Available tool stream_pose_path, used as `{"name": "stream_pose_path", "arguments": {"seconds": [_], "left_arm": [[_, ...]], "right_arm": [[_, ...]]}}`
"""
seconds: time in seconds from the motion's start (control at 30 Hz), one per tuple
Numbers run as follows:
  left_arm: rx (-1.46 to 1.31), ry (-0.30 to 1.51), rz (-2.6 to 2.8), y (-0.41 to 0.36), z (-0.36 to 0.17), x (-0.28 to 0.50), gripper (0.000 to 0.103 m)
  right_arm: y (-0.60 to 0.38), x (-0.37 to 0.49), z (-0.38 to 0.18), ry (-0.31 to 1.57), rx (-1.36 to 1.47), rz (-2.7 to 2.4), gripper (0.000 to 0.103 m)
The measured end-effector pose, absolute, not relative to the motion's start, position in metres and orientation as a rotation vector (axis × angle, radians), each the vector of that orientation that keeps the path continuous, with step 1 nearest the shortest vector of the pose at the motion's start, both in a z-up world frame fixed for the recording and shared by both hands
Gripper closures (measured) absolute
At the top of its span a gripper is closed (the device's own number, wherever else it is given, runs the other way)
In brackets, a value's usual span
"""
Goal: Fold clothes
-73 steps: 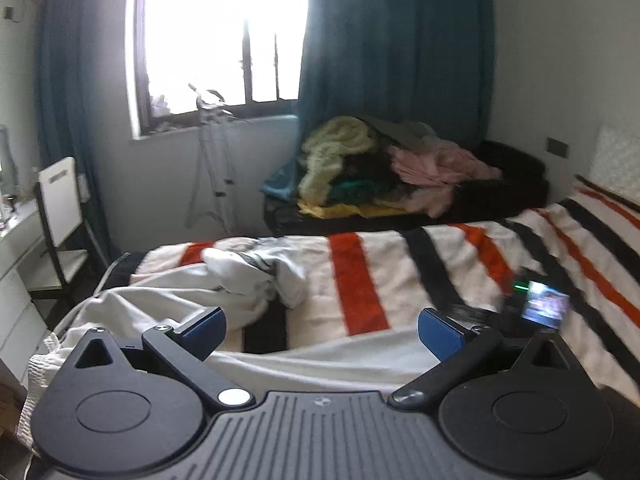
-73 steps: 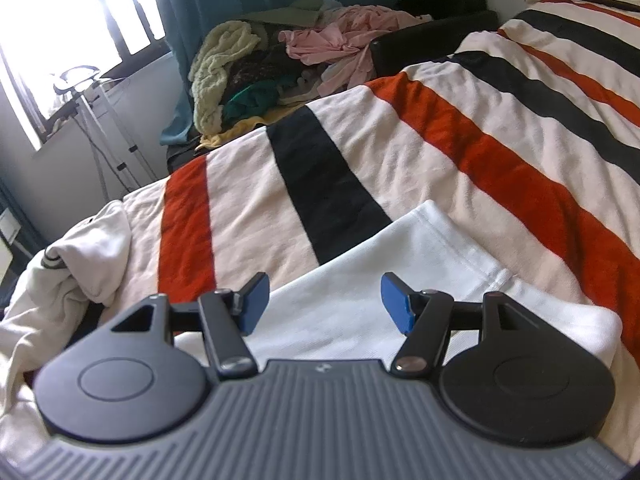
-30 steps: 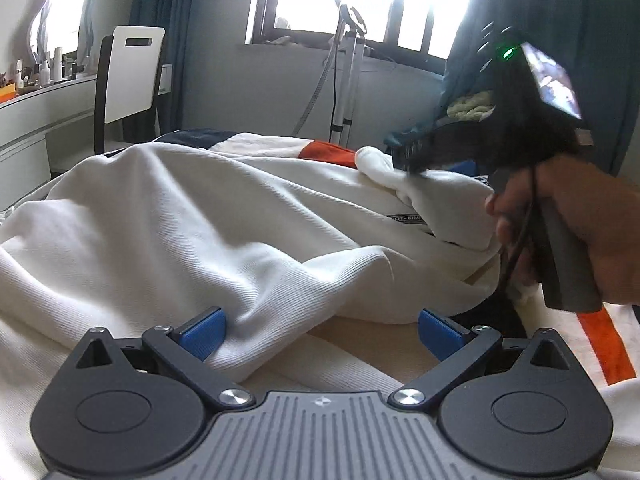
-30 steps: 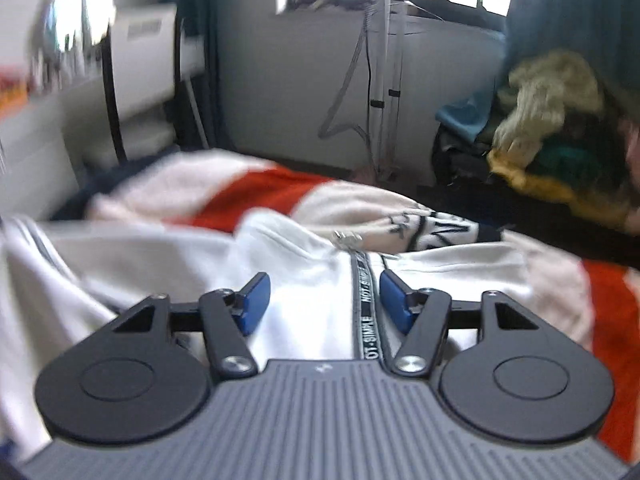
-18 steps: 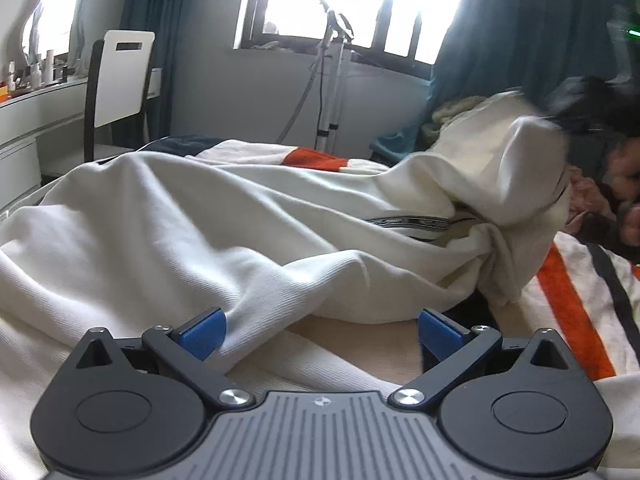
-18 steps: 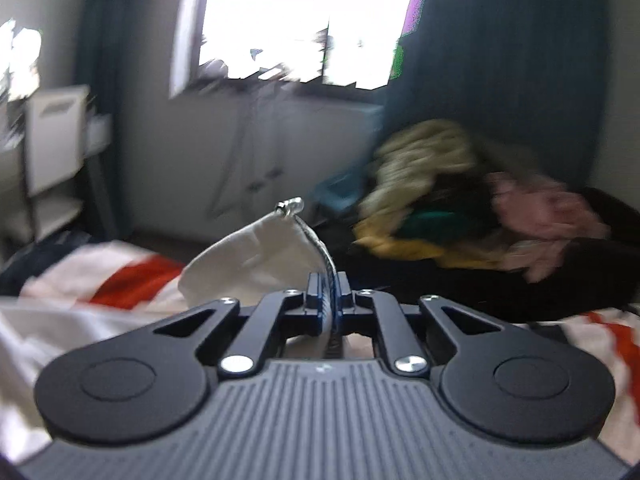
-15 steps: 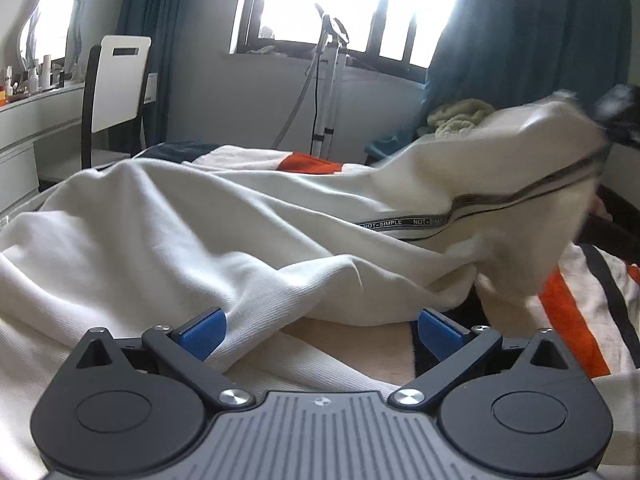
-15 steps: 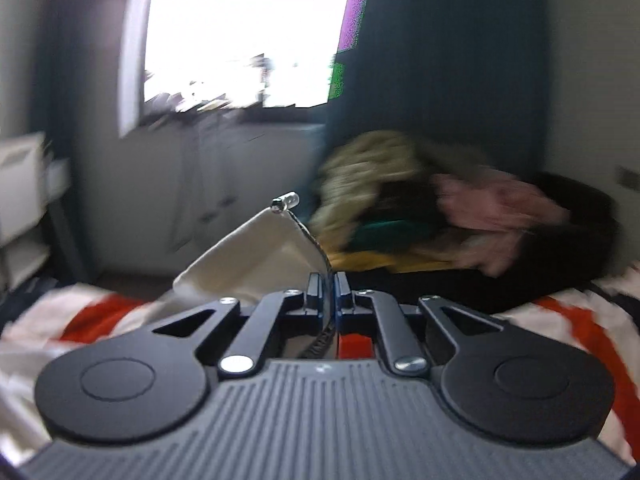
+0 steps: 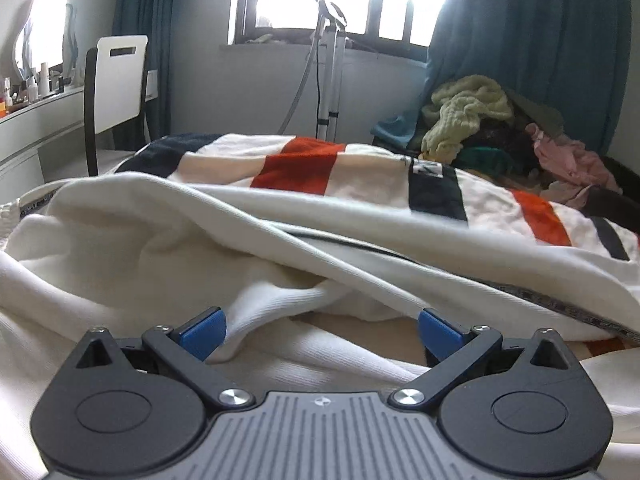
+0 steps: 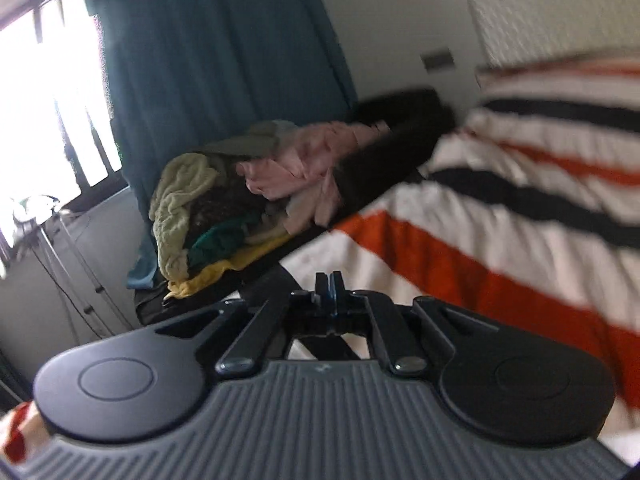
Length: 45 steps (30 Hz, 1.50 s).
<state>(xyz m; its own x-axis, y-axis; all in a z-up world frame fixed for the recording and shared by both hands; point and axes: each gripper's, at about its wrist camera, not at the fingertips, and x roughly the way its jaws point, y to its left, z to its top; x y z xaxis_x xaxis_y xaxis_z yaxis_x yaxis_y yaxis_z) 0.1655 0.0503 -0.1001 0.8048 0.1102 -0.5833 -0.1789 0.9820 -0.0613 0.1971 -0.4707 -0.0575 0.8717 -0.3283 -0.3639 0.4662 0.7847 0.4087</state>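
A white garment with a dark printed band (image 9: 248,240) lies rumpled and stretched to the right across the striped bed cover (image 9: 300,164). My left gripper (image 9: 320,330) is open, low over the garment, with a white fold between its blue pads (image 9: 202,330). My right gripper (image 10: 329,284) is shut, and it is raised over the striped bed cover (image 10: 500,240). No cloth shows between its closed fingertips in the blurred right wrist view; what it holds is hidden.
A heap of unfolded clothes (image 9: 480,120) sits on a dark couch beyond the bed; it also shows in the right wrist view (image 10: 240,200). A white chair (image 9: 116,84) and a dressing table (image 9: 32,116) stand at left. A tripod stand (image 9: 332,72) is under the window.
My right gripper closed on the white garment's edge, lifted it and swung right over the bed. The garment is now pulled flatter to the right. My left gripper stayed open and low.
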Motion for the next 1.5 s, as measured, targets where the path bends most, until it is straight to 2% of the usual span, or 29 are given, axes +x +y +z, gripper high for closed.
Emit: {"name": "stream_pose_path", "arguments": {"seconds": [0.23,0.27,0.3,0.37,0.4,0.5,0.63,0.67,0.7,0.73,0.77,0.83,1.07,1.2,1.37,1.5], "left_arm": [[-0.115,0.619,0.177,0.052,-0.106,0.168,0.000],[-0.121,0.621,0.181,0.053,-0.106,0.167,0.000],[-0.127,0.622,0.184,0.055,-0.106,0.167,0.000],[-0.148,0.613,0.176,0.057,-0.107,0.167,0.000],[-0.158,0.609,0.172,0.058,-0.107,0.167,0.000],[-0.189,0.596,0.161,0.061,-0.107,0.168,0.000],[-0.226,0.582,0.151,0.064,-0.108,0.170,0.000],[-0.232,0.582,0.153,0.064,-0.108,0.171,0.000],[-0.237,0.579,0.151,0.064,-0.108,0.171,0.000],[-0.242,0.576,0.150,0.065,-0.109,0.170,0.000],[-0.245,0.572,0.148,0.065,-0.109,0.170,0.000],[-0.229,0.537,0.146,0.066,-0.113,0.165,0.000],[-0.296,0.539,0.201,0.079,-0.111,0.156,0.000],[-0.334,0.510,0.265,0.083,-0.102,0.152,0.000],[-0.365,0.481,0.257,0.085,-0.094,0.147,0.000],[-0.325,0.492,0.269,0.085,-0.101,0.157,0.000]], "right_arm": [[-0.477,0.197,-0.106,0.477,0.795,-0.419,0.093],[-0.477,0.198,-0.109,0.496,0.838,-0.392,0.081],[-0.475,0.198,-0.110,0.505,0.863,-0.366,0.057],[-0.471,0.196,-0.108,0.489,0.876,-0.337,0.029],[-0.470,0.195,-0.107,0.467,0.862,-0.340,0.028],[-0.470,0.201,-0.108,0.456,0.787,-0.328,0.028],[-0.467,0.222,-0.126,0.557,0.626,-0.204,0.030],[-0.463,0.224,-0.130,0.567,0.584,-0.185,0.038],[-0.457,0.226,-0.132,0.579,0.543,-0.165,0.056],[-0.450,0.227,-0.133,0.588,0.503,-0.152,0.069],[-0.442,0.230,-0.132,0.594,0.467,-0.152,0.094],[-0.424,0.228,-0.123,0.566,0.435,-0.141,0.094],[-0.370,0.163,-0.004,0.062,0.413,-0.166,0.095],[-0.347,0.156,0.052,-0.130,0.297,-0.217,0.095],[-0.338,0.262,0.084,-0.070,0.189,-0.340,0.095],[-0.336,0.369,0.043,0.104,0.100,-0.440,0.095]]}}
